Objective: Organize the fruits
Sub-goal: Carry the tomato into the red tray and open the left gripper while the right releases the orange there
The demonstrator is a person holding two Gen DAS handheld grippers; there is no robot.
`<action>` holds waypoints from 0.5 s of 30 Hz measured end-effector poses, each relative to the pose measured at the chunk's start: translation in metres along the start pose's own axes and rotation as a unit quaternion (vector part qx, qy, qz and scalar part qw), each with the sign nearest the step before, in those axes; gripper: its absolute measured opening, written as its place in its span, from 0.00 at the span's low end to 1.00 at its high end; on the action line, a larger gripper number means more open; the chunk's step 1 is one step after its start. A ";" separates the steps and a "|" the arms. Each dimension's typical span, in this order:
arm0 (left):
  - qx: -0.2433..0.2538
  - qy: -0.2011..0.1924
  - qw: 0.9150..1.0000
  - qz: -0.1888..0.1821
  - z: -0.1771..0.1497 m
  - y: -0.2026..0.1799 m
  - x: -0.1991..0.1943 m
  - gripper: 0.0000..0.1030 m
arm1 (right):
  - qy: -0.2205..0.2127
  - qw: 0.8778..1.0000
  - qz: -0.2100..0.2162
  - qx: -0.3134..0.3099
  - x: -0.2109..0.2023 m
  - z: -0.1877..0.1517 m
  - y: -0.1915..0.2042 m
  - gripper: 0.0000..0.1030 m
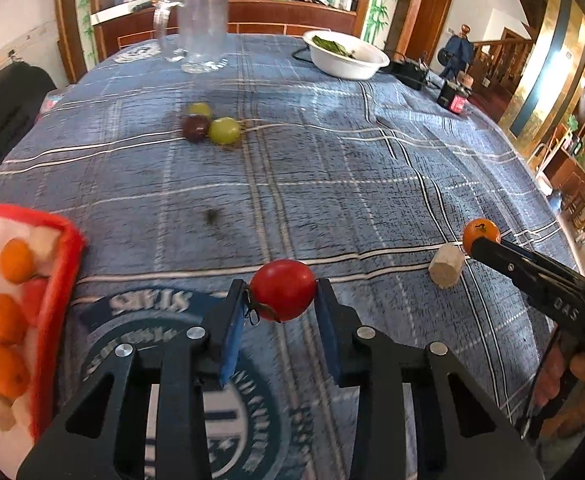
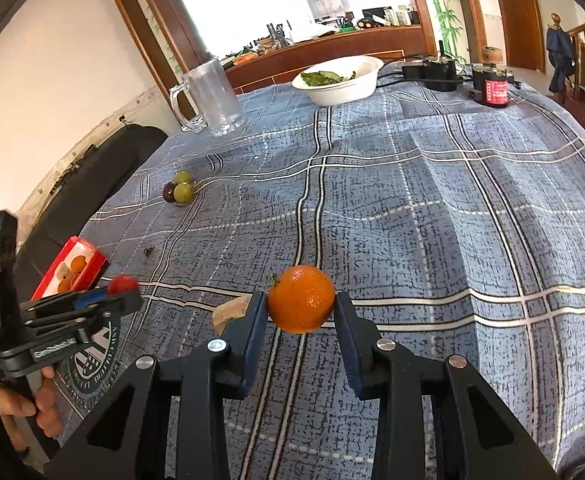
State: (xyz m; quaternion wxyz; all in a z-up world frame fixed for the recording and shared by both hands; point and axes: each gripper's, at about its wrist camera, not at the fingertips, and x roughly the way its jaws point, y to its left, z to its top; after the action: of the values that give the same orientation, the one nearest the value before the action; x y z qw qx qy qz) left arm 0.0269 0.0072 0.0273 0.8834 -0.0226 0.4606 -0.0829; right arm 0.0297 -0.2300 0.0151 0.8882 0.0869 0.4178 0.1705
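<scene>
My left gripper point(image 1: 281, 284) is shut on a red tomato point(image 1: 282, 296), both blue pads pressing its sides just above the blue checked tablecloth point(image 1: 332, 184). My right gripper point(image 2: 300, 297) is shut on a small orange point(image 2: 300, 298). Seen from the left wrist view, the right gripper point(image 1: 488, 246) and its orange point(image 1: 480, 234) are at the far right. A red tray point(image 1: 68, 248) at the left holds several oranges, tomatoes and pale chunks. Two green grapes and a dark one point(image 1: 208, 124) lie together further back on the cloth.
A pale cut chunk point(image 1: 446, 266) lies by the right gripper. At the far side stand a glass mug point(image 1: 204, 20), a white bowl of greens point(image 1: 346, 56) and a red-labelled black can point(image 1: 454, 98). A black chair point(image 1: 4, 100) stands beside the table's left edge.
</scene>
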 end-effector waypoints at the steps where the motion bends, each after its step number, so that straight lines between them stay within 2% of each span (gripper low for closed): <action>1: -0.003 -0.003 1.000 0.000 -0.001 0.003 -0.004 0.31 | -0.002 1.000 -0.002 -0.001 -0.002 0.000 0.002 0.34; 6: -0.024 -0.022 0.999 0.015 -0.009 0.025 -0.029 0.31 | -0.006 1.000 0.002 -0.022 -0.009 -0.001 0.021 0.34; 10: -0.025 -0.032 0.999 0.034 -0.013 0.034 -0.042 0.31 | -0.007 0.999 0.008 -0.036 -0.011 -0.001 0.040 0.34; 15: -0.028 -0.039 0.998 0.040 -0.019 0.042 -0.053 0.31 | -0.005 0.998 0.016 -0.056 -0.012 -0.002 0.064 0.34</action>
State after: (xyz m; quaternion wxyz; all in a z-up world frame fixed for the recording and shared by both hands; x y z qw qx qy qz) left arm -0.0127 0.0584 0.0545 0.9026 -0.0325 0.4281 -0.0332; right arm 0.0068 -0.1756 0.0414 0.8909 0.0448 0.4016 0.2076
